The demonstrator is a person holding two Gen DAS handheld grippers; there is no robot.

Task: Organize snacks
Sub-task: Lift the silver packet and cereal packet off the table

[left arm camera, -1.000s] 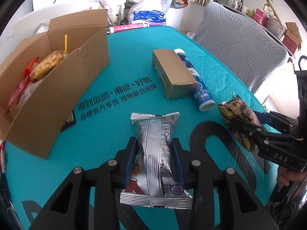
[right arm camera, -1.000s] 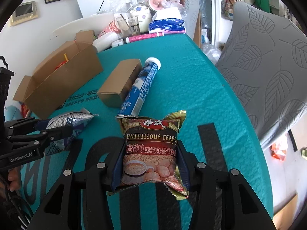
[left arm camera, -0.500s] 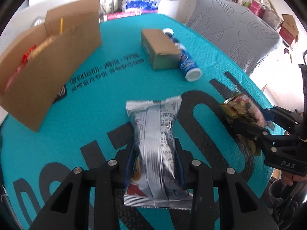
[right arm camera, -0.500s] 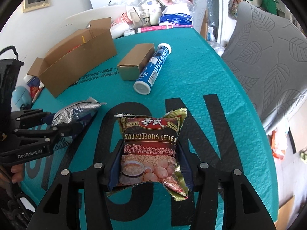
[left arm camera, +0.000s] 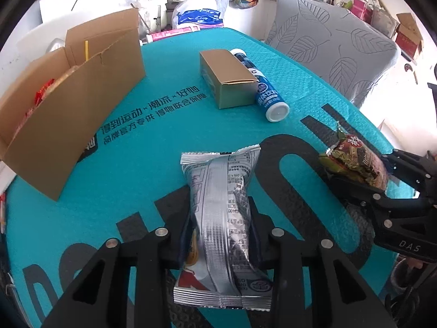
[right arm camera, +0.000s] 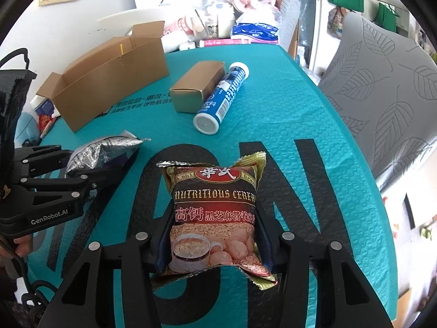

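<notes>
**Both grippers clamped on snack packets above the teal table**

The left gripper (left arm camera: 220, 235) has its fingers pressed against the sides of a silver packet (left arm camera: 221, 216), which runs lengthwise between them with its crimped top end pointing to 12 o'clock in the left wrist view. The right gripper (right arm camera: 214, 242) is clamped the same way on a red-and-gold cereal packet (right arm camera: 214, 213), front face up, printed "NUTRITIOUS CEREAL". Whether either packet is touching the table (left arm camera: 131, 169) cannot be told.

In the left wrist view the right gripper and its packet sit at 3 o'clock; in the right wrist view the left gripper and the silver packet sit at 9 o'clock, the two packets near but apart.

An open cardboard box (left arm camera: 73, 106) stands on the table at 10 o'clock in the left view, with red and yellowish wrapped snacks (left arm camera: 43, 95) showing inside. At 12 to 1 o'clock a small closed gold carton (left arm camera: 228, 78) lies with a blue tube (left arm camera: 265, 93) touching its right side, white cap toward the camera. A grey leaf-patterned chair (left arm camera: 336, 43) stands past the table's edge at 2 o'clock.
</notes>
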